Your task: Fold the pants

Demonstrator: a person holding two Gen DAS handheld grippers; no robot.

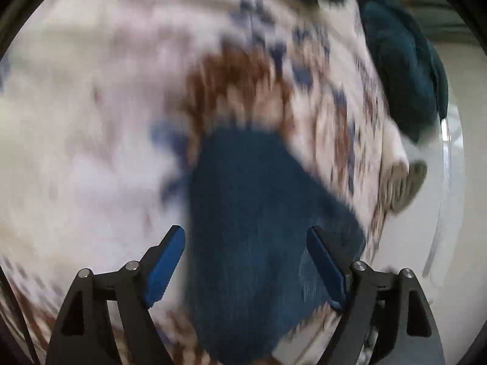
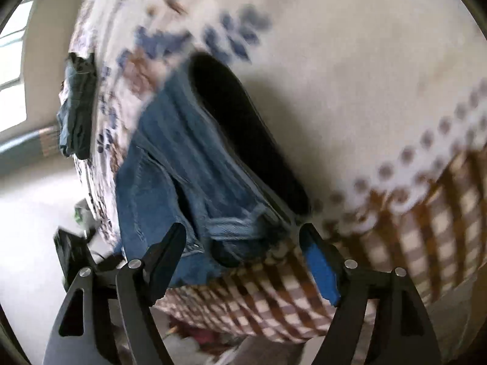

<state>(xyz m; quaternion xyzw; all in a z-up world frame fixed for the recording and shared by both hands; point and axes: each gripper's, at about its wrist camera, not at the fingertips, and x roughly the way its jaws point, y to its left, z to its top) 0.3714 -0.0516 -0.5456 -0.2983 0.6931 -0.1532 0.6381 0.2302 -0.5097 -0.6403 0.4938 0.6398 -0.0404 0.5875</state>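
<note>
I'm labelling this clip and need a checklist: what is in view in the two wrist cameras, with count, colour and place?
Jeans: one pair, blue denim, lying on the bedspread near its edge, waist opening towards the right wrist camera; blurred.
Bedspread: one, white with blue and brown print and a brown checked border, covering the surface under the jeans.
Dark teal fabric: one heap, far edge of the bedspread, left wrist view.
Dark garment: one, blackish blue, at the bedspread's far left edge, right wrist view.
Left tool: one, black with blue pads, open over the jeans.
Right tool: one, black with blue pads, open near the jeans' waist.
</note>
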